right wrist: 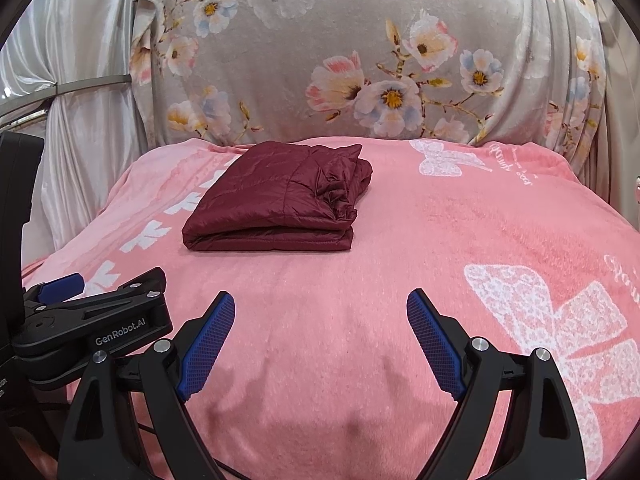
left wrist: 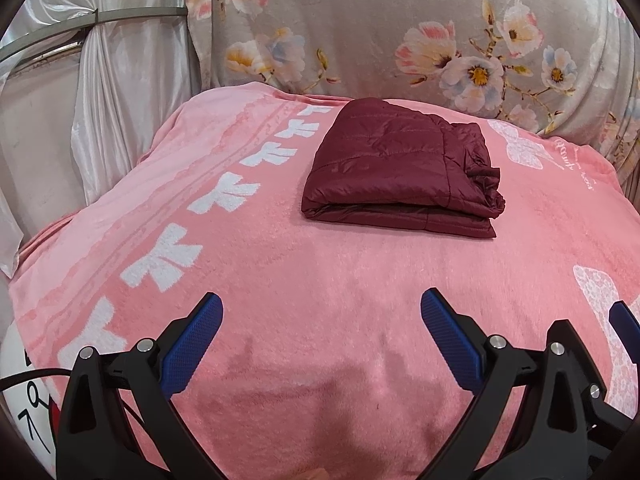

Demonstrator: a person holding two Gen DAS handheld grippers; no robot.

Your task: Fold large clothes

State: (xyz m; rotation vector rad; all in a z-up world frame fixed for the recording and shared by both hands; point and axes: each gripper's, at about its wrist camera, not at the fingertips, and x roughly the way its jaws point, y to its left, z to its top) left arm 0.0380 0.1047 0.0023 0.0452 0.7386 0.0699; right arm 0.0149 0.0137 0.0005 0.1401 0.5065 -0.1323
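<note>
Lying flat across the whole front: a soft pink blanket (left wrist: 320,280) with white bows (left wrist: 164,260) running down its left side and a big white spotty bow (right wrist: 560,320) on its right. Showing some small curly white writing (right wrist: 516,168) near the far right corner. Hanging behind it: a grey cloth (right wrist: 320,40) with pink, blue and yellow flowers, falling in folds at the right. Hanging at the left: a shiny white curtain (left wrist: 120,80), pulled in tight by a grey band (left wrist: 132,14). Peeking out at the bottom left corner: something round and white with black marks (left wrist: 28,408), too cut off for telling what. Shining soft and even everywhere.
</note>
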